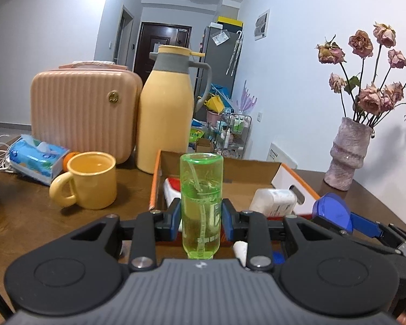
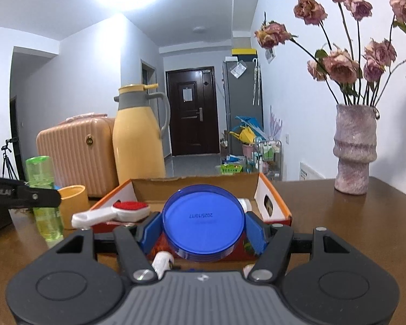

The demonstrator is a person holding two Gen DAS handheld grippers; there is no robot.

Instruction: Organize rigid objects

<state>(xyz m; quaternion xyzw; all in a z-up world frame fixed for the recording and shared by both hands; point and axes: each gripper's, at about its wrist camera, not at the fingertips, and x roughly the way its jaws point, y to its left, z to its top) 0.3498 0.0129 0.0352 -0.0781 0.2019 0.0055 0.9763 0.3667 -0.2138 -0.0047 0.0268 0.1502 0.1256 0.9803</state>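
My left gripper (image 1: pixel 201 220) is shut on a clear green bottle (image 1: pixel 201 205) with liquid and a straw inside, held upright in front of the open cardboard box (image 1: pixel 230 168). The bottle also shows at the left of the right wrist view (image 2: pixel 42 195). My right gripper (image 2: pixel 203 230) is shut on a round blue container (image 2: pixel 203 220), held over the near end of the box (image 2: pixel 195 187). The blue container shows at the right of the left wrist view (image 1: pixel 331 211). In the box lie a white bottle (image 1: pixel 273 201) and a white brush with a red pad (image 2: pixel 116 211).
On the brown table stand a yellow mug (image 1: pixel 90 180), a yellow thermos jug (image 1: pixel 166 113), a pink ribbed case (image 1: pixel 84 111), a tissue pack (image 1: pixel 38 158) and a vase of dried roses (image 2: pixel 356 149) at the right. A white tube (image 2: pixel 162 264) lies under my right gripper.
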